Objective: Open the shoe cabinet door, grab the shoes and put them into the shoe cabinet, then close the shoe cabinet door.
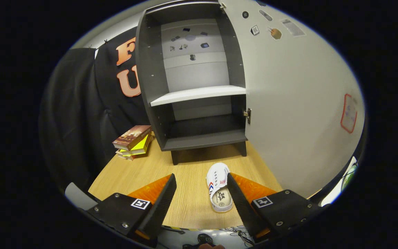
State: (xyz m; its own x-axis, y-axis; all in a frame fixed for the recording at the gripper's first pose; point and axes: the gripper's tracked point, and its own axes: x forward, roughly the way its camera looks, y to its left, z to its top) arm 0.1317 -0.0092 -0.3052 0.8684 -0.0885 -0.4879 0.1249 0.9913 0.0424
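A dark grey shoe cabinet [154,86] stands on the wooden table beyond my fingers, its pale door [288,103] swung wide open to the right. Inside are a white middle shelf [199,94] and a dark bottom shelf [206,133], both bare. A white shoe [218,186] with red and blue stripes lies on the table in front of the cabinet, toe toward it, just inside my right finger. My gripper [201,180] is open, with the shoe close against the right finger [237,195] and well apart from the left finger [161,200].
A small stack of books [133,141] lies on the table [143,176] left of the cabinet. Black cloth wall hangs behind and to the left. The open door blocks the right side. The table's near edge runs just under my fingers.
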